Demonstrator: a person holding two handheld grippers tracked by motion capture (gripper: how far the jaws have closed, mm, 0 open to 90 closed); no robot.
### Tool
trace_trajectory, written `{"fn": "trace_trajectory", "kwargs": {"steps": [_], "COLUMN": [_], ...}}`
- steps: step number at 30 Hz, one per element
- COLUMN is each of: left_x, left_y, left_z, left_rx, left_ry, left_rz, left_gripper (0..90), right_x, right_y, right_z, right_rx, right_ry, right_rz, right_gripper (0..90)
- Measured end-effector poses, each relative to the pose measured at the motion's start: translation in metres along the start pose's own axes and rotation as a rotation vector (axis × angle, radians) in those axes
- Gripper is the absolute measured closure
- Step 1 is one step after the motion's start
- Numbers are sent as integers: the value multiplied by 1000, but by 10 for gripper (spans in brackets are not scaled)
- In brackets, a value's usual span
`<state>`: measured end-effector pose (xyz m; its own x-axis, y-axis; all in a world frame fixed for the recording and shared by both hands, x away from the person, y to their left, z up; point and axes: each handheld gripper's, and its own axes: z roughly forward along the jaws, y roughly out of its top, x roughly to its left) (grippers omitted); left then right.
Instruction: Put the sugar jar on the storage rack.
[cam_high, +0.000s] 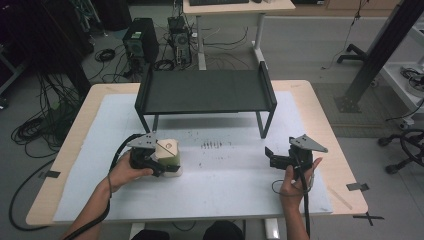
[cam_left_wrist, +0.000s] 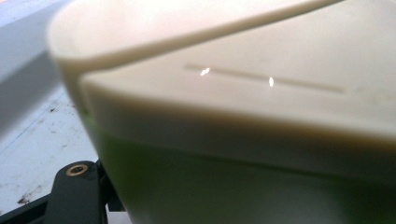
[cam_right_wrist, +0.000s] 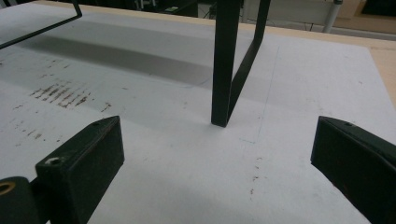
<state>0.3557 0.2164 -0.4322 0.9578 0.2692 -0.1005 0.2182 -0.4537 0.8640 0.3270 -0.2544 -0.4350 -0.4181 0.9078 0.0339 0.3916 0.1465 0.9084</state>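
Note:
A boxy container with a cream top and a green body sits on the white sheet at the left. My left gripper is shut on it from the near-left side. In the left gripper view the container looms very close, and one black finger lies against its green wall at the lower left. On the right side of the sheet my right gripper is open, a hand holding it. Nothing lies between its black jaws, just bare sheet.
A low black metal shelf stands at the back of the white sheet; its front right leg rises just ahead of my right gripper. Dark smudges mark the sheet's middle. Wooden table edge borders it.

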Motion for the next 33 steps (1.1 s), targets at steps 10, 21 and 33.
{"fn": "trace_trajectory", "kwargs": {"steps": [10,21,33], "left_x": [0,0,0], "left_y": [0,1,1], "left_z": [0,0,0], "left_rx": [2,6,6], "left_ry": [0,2,-1], "left_rz": [2,3,6], "left_gripper": [264,265,267], "right_x": [0,0,0], "right_y": [0,0,0], "right_z": [0,0,1], "right_rx": [1,1,3], "right_ry": [0,2,7], "right_rz": [2,1,2], "right_gripper": [25,25,25]}}
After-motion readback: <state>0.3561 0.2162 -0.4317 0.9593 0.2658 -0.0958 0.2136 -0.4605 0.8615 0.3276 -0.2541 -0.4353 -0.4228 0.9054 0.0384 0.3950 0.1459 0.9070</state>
